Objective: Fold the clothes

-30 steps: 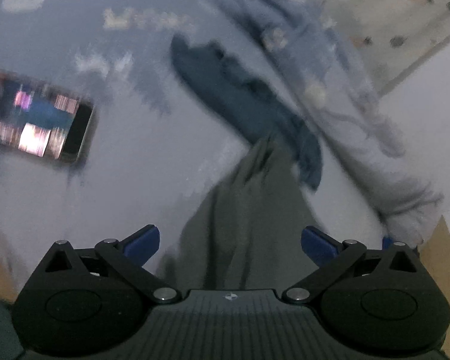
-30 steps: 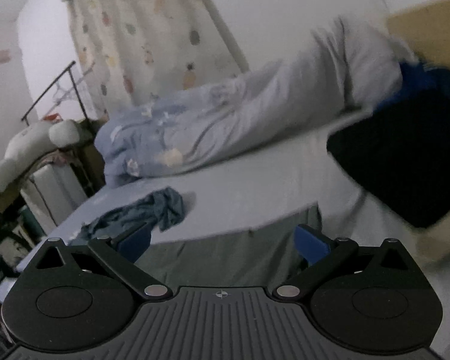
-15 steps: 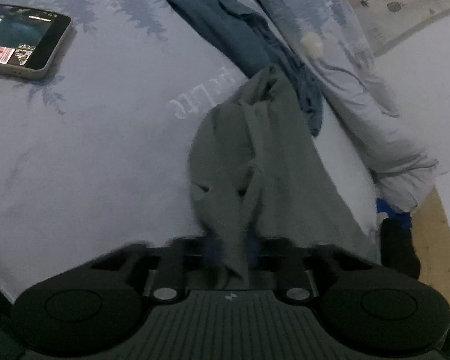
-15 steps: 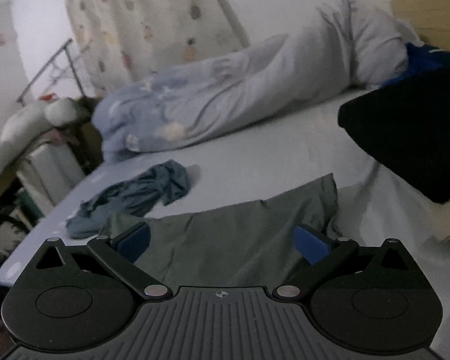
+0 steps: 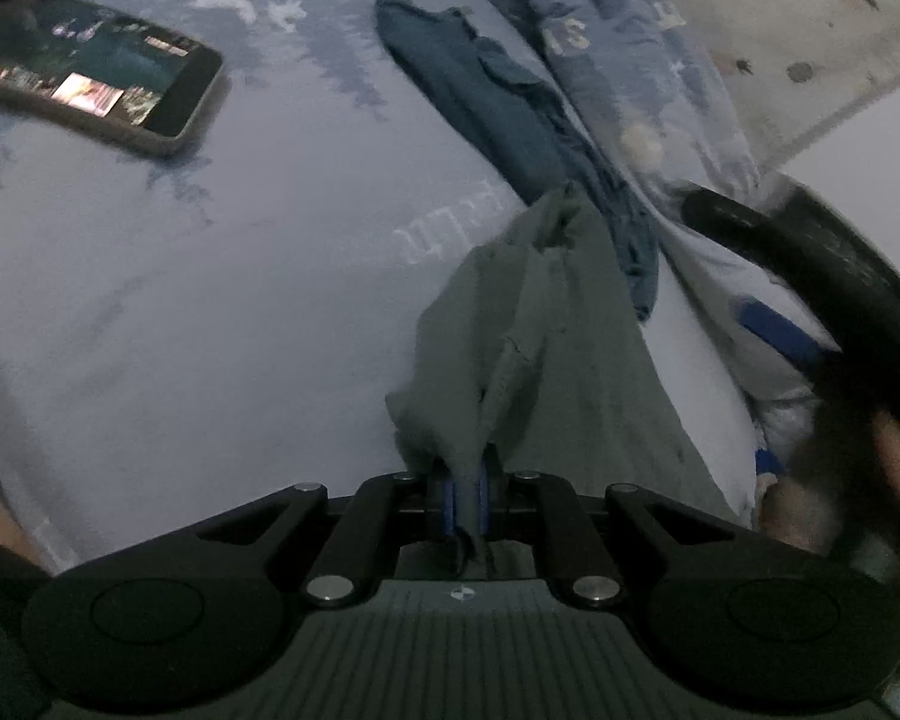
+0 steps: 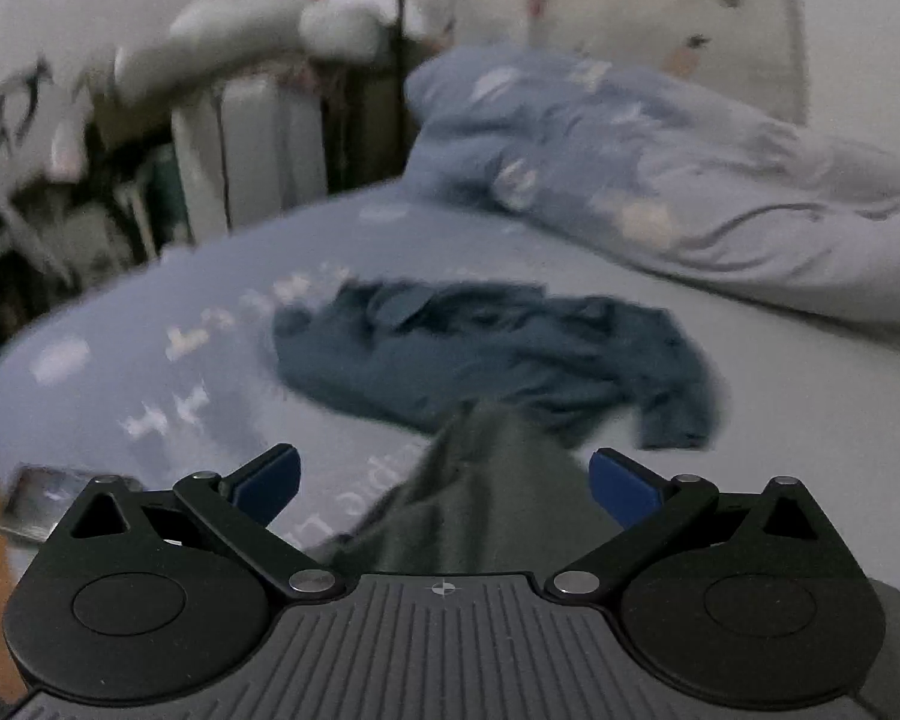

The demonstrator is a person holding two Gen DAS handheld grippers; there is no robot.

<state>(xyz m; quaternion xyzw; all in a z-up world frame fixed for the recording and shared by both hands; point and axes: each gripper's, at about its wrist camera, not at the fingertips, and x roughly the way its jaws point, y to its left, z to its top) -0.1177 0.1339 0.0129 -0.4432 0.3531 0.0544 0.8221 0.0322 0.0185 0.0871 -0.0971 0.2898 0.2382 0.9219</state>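
A grey-green garment point(image 5: 546, 360) lies stretched along the pale blue bed sheet point(image 5: 180, 300). My left gripper point(image 5: 465, 495) is shut on its near edge, cloth pinched between the blue pads. In the right wrist view the same garment point(image 6: 486, 480) rises in a fold between the spread jaws of my right gripper point(image 6: 444, 480), which is open; its blue pads point(image 6: 270, 474) do not press the cloth. A crumpled dark blue garment point(image 6: 498, 354) lies just beyond. The right gripper also shows as a dark blurred shape point(image 5: 810, 264) at the right of the left wrist view.
A lit phone point(image 5: 96, 72) rests on the sheet at the upper left. A rolled light blue duvet point(image 6: 660, 180) runs along the far side by a patterned curtain point(image 6: 660, 0). Clutter and white items point(image 6: 150, 150) stand off the bed's left end. A hand point(image 5: 810, 498) shows at right.
My left gripper went from wide open to shut on the grey-green garment's edge. My right gripper swung sideways and now faces the garment's far end and the dark blue garment, jaws still open.
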